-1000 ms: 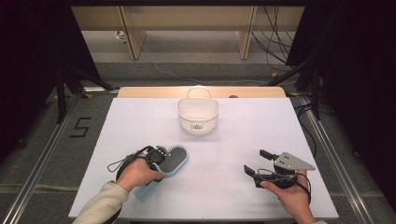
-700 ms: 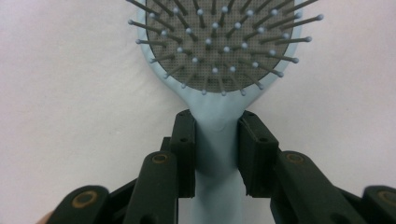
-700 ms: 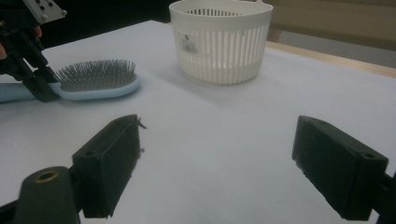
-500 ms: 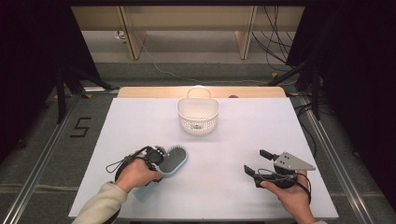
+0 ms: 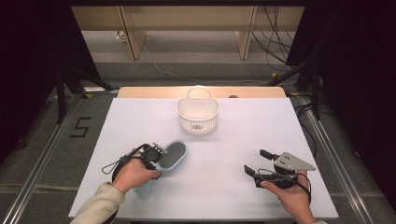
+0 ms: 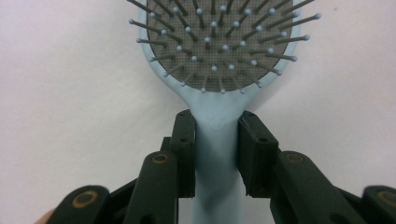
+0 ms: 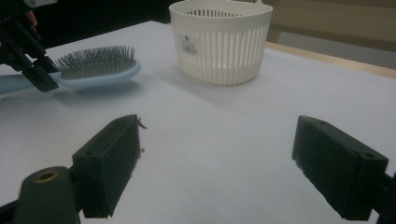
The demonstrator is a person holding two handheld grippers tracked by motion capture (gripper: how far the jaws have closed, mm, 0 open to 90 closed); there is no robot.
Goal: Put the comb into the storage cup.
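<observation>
The left gripper (image 6: 215,154) has its fingers closed on the neck of the light blue hairbrush (image 6: 217,88), bristles up, near the table's (image 5: 140,121) left front. The right gripper (image 5: 259,162) holds its fingers wide apart over bare table, gripping nothing. Open white surface lies between both and the white basket (image 5: 198,116) near the far edge.

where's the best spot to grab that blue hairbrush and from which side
Take the hairbrush by its narrow handle just below the head, coming in along the handle from the person's side. The handle is slim and flat-sided, while the head is wide and bristled. The left gripper already clamps that neck.
</observation>
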